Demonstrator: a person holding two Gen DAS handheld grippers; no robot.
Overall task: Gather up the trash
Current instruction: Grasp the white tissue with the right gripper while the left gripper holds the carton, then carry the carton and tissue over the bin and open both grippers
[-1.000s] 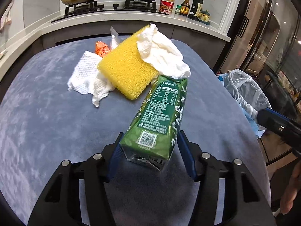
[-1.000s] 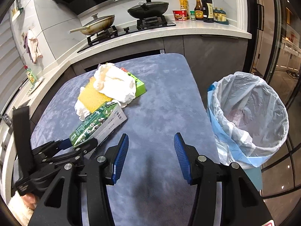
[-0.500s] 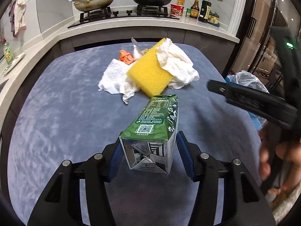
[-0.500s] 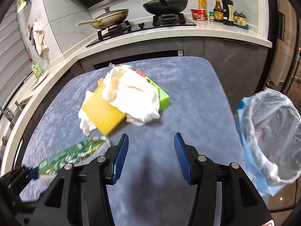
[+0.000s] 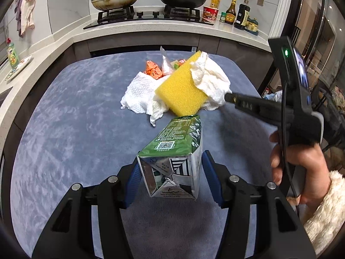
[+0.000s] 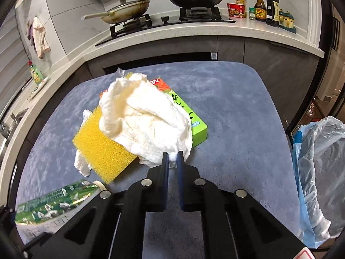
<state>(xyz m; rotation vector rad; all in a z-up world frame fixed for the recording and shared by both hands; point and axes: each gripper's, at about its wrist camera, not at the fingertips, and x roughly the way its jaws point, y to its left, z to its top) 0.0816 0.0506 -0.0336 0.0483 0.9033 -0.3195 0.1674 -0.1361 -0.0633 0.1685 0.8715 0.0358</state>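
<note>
We see left gripper clamping green carton, frame centre | right gripper pinching crumpled white tissue's lower edge, mid-frame

My blue-grey table carries a white paper towel at twelve o'clock, an orange wrapper behind it, and a green box.

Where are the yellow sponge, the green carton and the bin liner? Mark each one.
yellow sponge (image 6: 101, 149): right wrist view, middle of its top face.
green carton (image 5: 172, 138): left wrist view, its printed green side.
bin liner (image 6: 319, 155): right wrist view, its crumpled outer wall.
</note>
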